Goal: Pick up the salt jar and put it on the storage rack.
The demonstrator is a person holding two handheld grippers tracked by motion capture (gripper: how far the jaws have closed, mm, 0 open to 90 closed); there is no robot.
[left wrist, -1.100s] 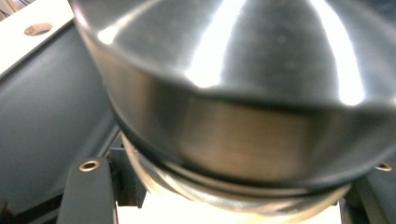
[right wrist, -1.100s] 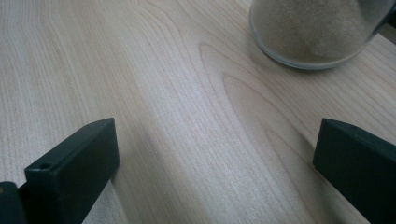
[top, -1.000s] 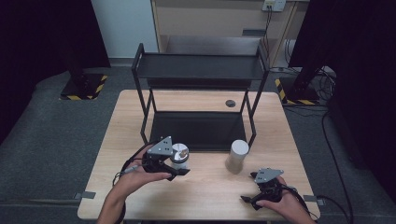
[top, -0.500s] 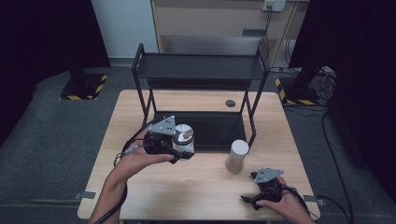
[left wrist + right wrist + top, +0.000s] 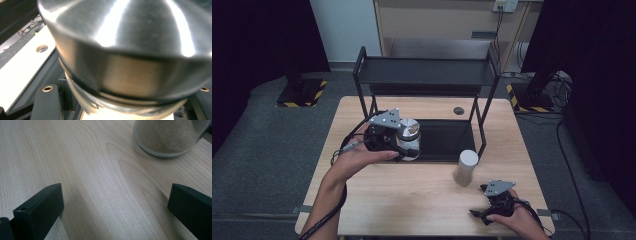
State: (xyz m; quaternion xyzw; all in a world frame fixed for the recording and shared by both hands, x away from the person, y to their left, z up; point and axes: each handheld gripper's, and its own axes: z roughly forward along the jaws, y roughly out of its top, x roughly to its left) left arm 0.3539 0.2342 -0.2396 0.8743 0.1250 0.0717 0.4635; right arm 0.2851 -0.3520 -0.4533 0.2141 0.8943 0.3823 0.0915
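Pale wood tabletop (image 5: pixel 412 200): nearest, the right gripper (image 5: pixel 484 212) rests with jaws wide apart, the sand-filled jar (image 5: pixel 465 167) just beyond. Farther off, the left gripper (image 5: pixel 407 149) clamps the steel-lidded jar (image 5: pixel 408 137), upright, lid up, raised before the black shelf (image 5: pixel 427 75); best kept vertical

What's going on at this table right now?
A person works two handheld grippers at a wooden table. The left gripper is shut on a jar with a shiny metal lid, held up off the table in front of the black two-tier rack. The right gripper rests low near the table's front edge, jaws open and empty. A second jar of sandy granules stands on the table just beyond it.
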